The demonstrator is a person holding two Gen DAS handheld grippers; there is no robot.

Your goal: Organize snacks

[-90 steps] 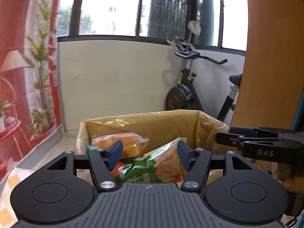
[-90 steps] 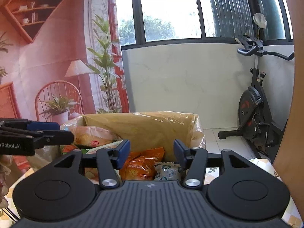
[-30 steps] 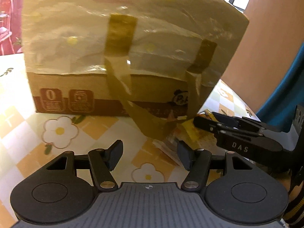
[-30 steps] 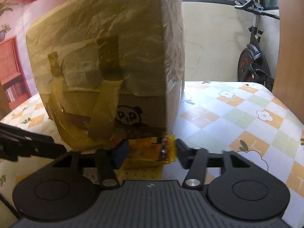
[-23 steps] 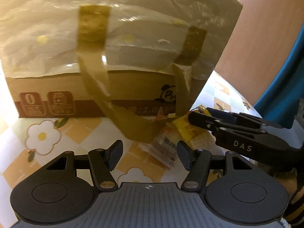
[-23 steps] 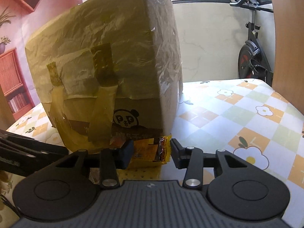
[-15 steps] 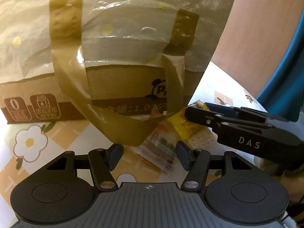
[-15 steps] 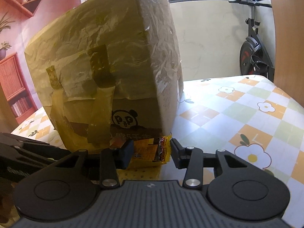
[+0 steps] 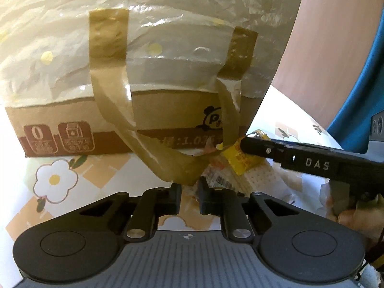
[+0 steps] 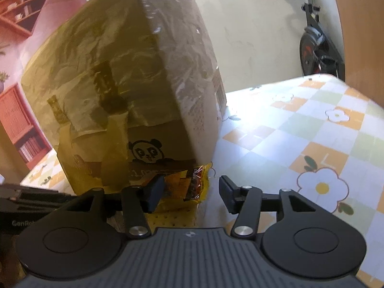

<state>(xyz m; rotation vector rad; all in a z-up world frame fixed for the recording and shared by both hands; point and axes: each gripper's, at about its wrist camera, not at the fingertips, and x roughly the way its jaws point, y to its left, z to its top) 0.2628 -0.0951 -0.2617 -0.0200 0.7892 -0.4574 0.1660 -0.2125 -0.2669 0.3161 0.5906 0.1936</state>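
Beside the cardboard box (image 9: 168, 110), snack packets (image 9: 242, 158) await boxing; left gripper (image 9: 189, 198) has just clamped shut, apparently on a wrapper edge, right gripper (image 10: 192, 192) widening around the yellow packet (image 10: 192, 187).

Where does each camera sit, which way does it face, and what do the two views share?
Left wrist: on the left claw, shut, facing down at the long side of the bagged box; the right claw and a hand enter from the right.
Right wrist: on the right claw, jaws just opened wider with the yellow packet between them, facing the box's corner; the left claw shows at the left edge.
Shared: box, yellow packet, flowered tablecloth, each other's claw.
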